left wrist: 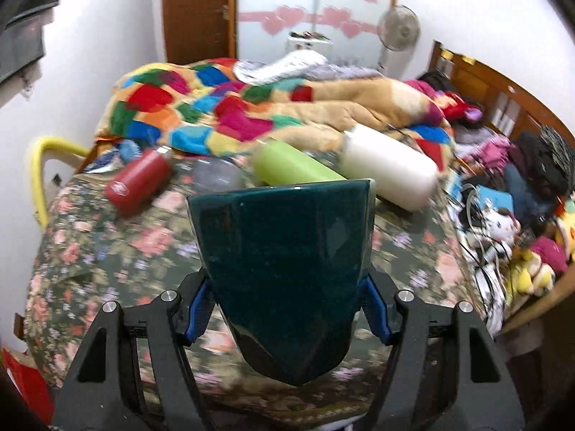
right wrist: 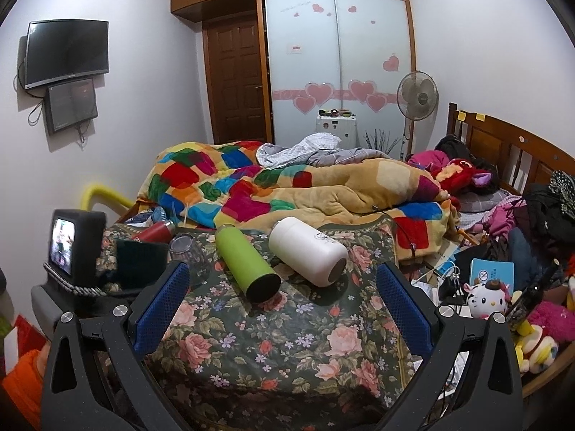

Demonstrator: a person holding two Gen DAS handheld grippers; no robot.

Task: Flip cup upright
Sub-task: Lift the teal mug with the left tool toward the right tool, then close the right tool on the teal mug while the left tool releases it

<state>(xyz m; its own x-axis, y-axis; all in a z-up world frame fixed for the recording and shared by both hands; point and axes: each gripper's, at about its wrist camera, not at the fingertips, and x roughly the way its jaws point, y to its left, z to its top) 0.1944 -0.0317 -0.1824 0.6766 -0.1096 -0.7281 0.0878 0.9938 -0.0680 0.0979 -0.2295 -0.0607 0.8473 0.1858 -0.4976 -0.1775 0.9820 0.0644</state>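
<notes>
Teal cup (left wrist: 284,269) in left claw (left wrist: 287,309); green bottle (left wrist: 287,165), white bottle (left wrist: 388,170) beyond.

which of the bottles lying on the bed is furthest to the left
The red bottle, lying left of the clear glass. The green bottle and white bottle lie further right.

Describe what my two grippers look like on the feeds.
Both match: the left gripper and right gripper have black angular plastic linkage arms with silver round pivot bolts and blue textured rubber finger pads. No cables or markings are visible.
</notes>
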